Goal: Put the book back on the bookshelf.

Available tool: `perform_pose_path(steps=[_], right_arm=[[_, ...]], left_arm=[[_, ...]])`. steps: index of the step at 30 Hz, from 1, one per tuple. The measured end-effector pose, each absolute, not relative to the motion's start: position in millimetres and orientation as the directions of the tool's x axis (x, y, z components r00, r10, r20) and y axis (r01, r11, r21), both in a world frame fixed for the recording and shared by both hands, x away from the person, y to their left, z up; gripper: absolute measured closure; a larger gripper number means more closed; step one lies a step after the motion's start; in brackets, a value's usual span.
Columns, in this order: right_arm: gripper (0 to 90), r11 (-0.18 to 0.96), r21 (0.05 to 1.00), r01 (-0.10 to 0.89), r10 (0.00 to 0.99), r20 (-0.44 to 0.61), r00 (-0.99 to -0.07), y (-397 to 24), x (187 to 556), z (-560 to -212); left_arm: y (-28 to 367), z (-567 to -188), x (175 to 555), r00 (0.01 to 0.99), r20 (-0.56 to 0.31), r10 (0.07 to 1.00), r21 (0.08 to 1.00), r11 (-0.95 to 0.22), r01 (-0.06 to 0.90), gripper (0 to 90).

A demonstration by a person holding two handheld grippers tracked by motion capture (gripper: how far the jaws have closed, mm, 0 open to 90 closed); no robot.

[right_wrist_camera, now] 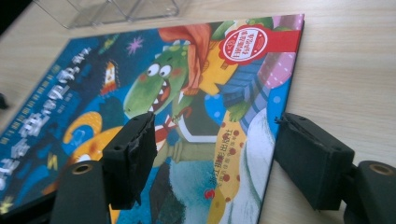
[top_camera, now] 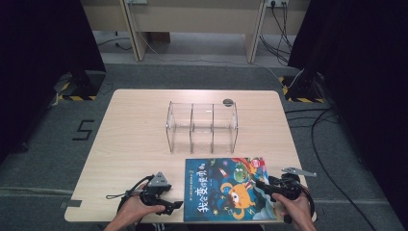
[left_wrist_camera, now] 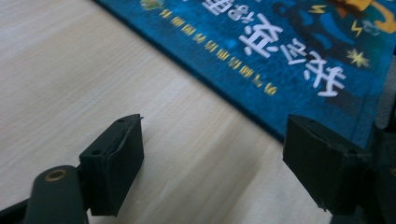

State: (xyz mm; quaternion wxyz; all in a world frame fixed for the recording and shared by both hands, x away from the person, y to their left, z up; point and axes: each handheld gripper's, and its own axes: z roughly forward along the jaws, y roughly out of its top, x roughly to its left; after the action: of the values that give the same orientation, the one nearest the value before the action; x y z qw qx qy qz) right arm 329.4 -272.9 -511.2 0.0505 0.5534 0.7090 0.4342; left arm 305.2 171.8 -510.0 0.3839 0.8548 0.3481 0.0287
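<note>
A picture book (top_camera: 230, 189) is laid flat at the table's (top_camera: 130, 144) near edge, toward its right corner. The left gripper (left_wrist_camera: 212, 154) is spread beside its spine; the right gripper (right_wrist_camera: 215, 154) is spread, apparently astride its right edge.

Even indoor light on the table, dark at both sides — soft close-ups from the gripper views

In the high view the pale wooden table (top_camera: 139, 144) is evenly and fairly brightly lit from above, with faint, short shadows under the clear 3-slot acrylic rack (top_camera: 202, 126), while black curtains leave both edges nearly black and the picture is slightly soft. In the left gripper view the blue picture book with white lettering (left_wrist_camera: 289, 51) blurs toward the top, and its edge casts a thin dark shadow on the wood. In the right gripper view the cover art stays sharp mid-frame — the near corners and the black jaws go soft, with a dull sheen on the cover.
</note>
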Motion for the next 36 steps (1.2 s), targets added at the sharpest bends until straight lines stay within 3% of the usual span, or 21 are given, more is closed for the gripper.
perform_pose_path(steps=[8, 18, 23, 25, 30, 36], right_arm=[[32.3, -0.013, 0.668, 0.744, 0.799, 0.454, -0.394, -258.2, 330.8, -514.0], [33.7, -0.225, 0.6, 0.768, 0.731, 0.625, -0.274, -258.5, 328.8, -521.0], [36.5, -0.325, 0.53, 0.783, 0.662, 0.719, -0.212, -261.4, 326.3, -525.4], [44.0, -0.373, 0.455, 0.809, 0.579, 0.795, -0.18, -260.5, 324.8, -530.9], [55.2, -0.273, 0.534, 0.801, 0.63, 0.728, -0.271, -261.7, 323.5, -526.9], [55.9, -0.124, 0.611, 0.782, 0.67, 0.633, -0.389, -261.0, 319.1, -522.9]], left_arm=[[167.3, -510.8, 304.3, 0.774, -0.226, 0.592, 0.688, -0.465, 0.557, 24.7], [166.1, -510.7, 303.2, 0.776, -0.234, 0.585, 0.687, -0.466, 0.558, 26.7], [167.5, -510.9, 304.0, 0.775, -0.248, 0.582, 0.687, -0.458, 0.564, 26.2], [168.7, -511.2, 304.5, 0.775, -0.254, 0.579, 0.689, -0.454, 0.565, 26.5], [170.4, -511.2, 305.4, 0.77, -0.261, 0.582, 0.687, -0.448, 0.572, 26.0], [174.4, -512.3, 306.8, 0.762, -0.277, 0.585, 0.693, -0.427, 0.58, 25.5]])
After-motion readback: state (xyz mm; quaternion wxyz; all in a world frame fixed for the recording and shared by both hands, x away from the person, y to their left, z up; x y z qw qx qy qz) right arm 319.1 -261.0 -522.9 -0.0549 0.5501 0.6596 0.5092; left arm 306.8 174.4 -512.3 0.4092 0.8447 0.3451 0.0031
